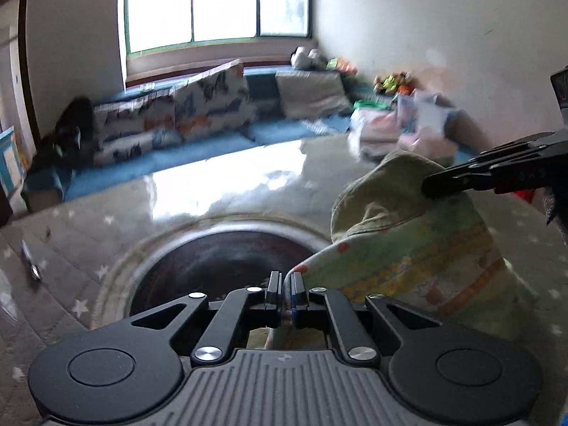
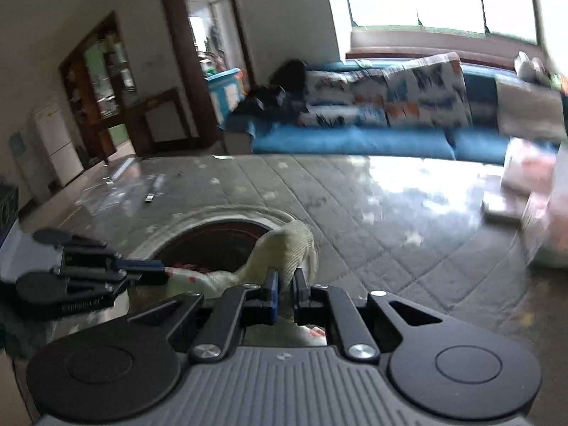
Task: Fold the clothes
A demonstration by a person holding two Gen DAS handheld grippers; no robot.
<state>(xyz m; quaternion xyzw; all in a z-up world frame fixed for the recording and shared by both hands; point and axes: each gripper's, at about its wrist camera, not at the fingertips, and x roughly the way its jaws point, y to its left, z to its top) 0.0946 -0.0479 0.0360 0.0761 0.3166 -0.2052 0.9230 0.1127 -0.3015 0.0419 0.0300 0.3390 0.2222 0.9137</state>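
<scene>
the pale green garment (image 1: 408, 248) hangs stretched between the two grippers above the grey quilted table cover (image 1: 106, 245), its long axis running across from one to the other. the left gripper (image 1: 285, 284) is pinched tight on a patterned edge of the cloth, and the right gripper (image 1: 431, 186) is clamped on its ribbed hem at the far end. from the right wrist view the right gripper (image 2: 284, 284) bites that ribbed hem (image 2: 294, 245) with the jaws almost together. below the cloth sits a round dark recess (image 1: 216, 262) sunk in the table top; what lies inside it is blurred, perhaps nothing but a dark floor. the cover beyond is open and glossy all the way to the far edge, where a blue sofa (image 2: 355, 140) with patterned cushions (image 1: 209, 103) runs along the window wall. a loose heap of pinkish clothes (image 1: 401, 131) lies at the table's far right corner. a small dark object (image 2: 151, 197) lies near the left edge.
</scene>
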